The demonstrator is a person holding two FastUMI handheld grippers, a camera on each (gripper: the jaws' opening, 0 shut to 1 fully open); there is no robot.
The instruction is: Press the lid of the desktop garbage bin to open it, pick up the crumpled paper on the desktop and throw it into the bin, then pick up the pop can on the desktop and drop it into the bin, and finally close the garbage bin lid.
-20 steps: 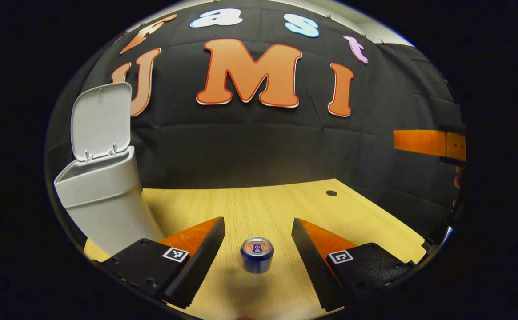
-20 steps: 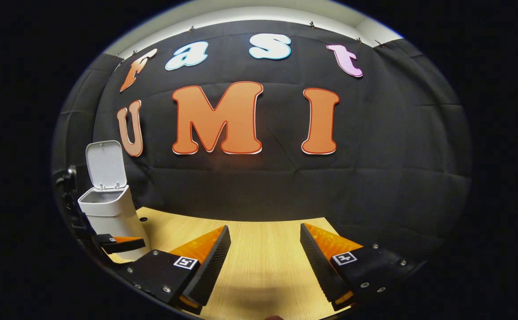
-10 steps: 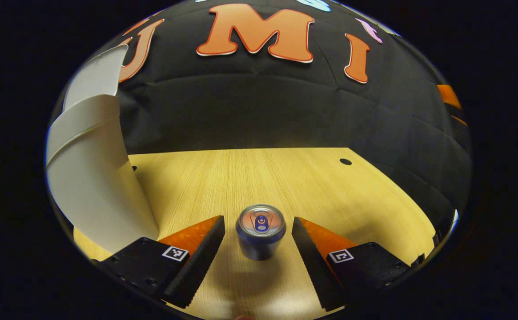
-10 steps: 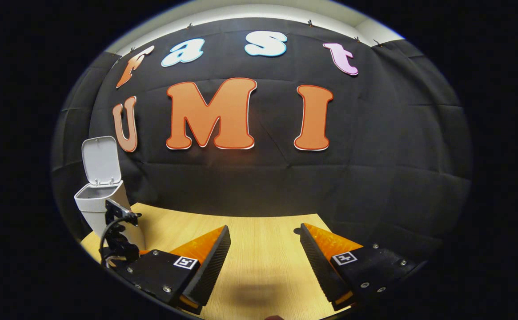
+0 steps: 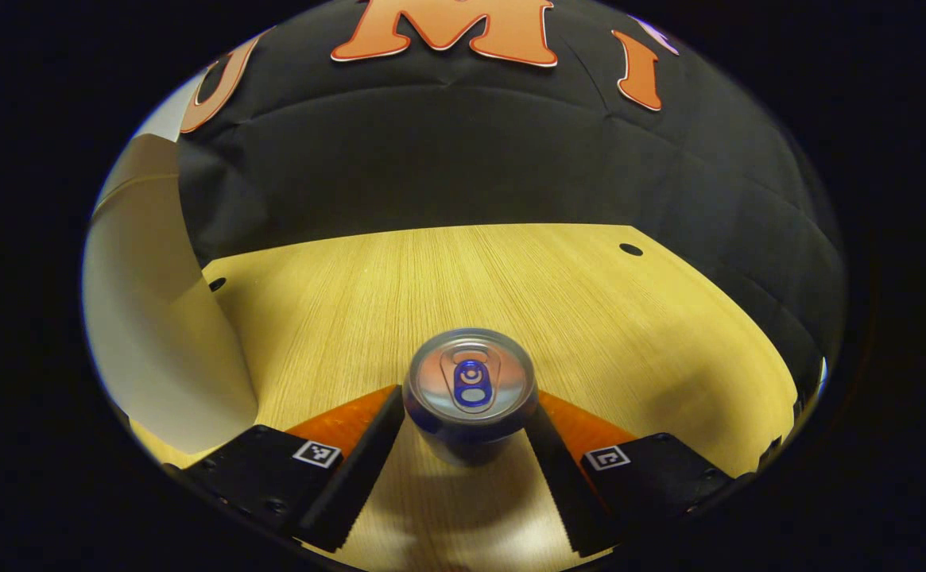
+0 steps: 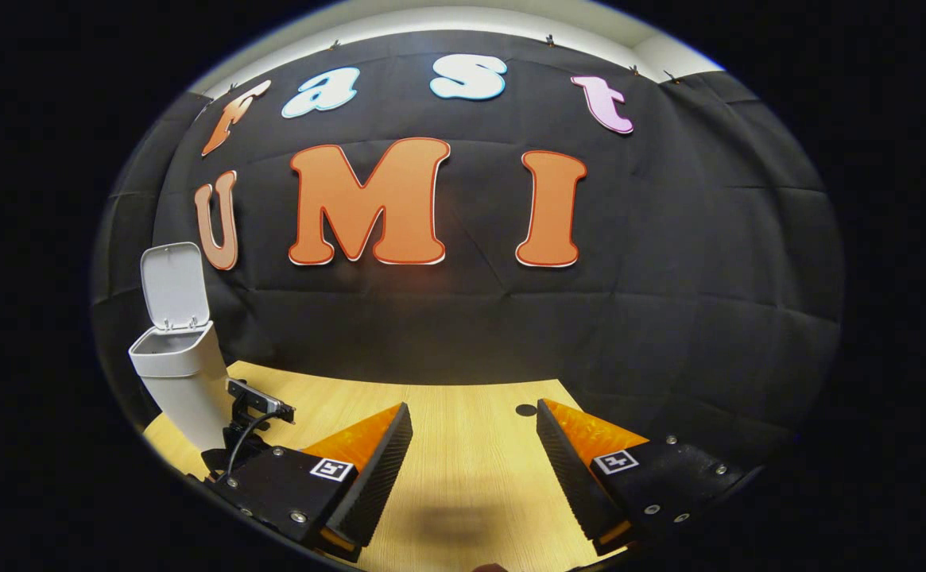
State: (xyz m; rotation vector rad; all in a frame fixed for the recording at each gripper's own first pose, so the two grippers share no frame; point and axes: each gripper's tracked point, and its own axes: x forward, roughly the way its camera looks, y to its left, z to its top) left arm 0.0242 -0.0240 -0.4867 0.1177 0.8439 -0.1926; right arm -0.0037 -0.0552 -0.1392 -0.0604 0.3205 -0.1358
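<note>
Pop can (image 5: 470, 389) now nearer, upright, silver-topped, between spread left claw (image 5: 463, 421) fingers; right claw (image 6: 474, 445) apart.

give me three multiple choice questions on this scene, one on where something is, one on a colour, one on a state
1. Where does the pop can stand?
A. inside the bin
B. between the left gripper's fingers, on the desk
C. on the bin lid

2. What colour is the garbage bin?
A. white
B. green
C. red

3. How is the bin's lid?
A. shut flat
C. lying on the desk
B. raised, standing open

Key: 1 B, the left gripper view shows the can upright on the wood with a finger on each side. 2 A, its body is white in the right gripper view. 3 B, the lid stands up behind the open rim.
</note>
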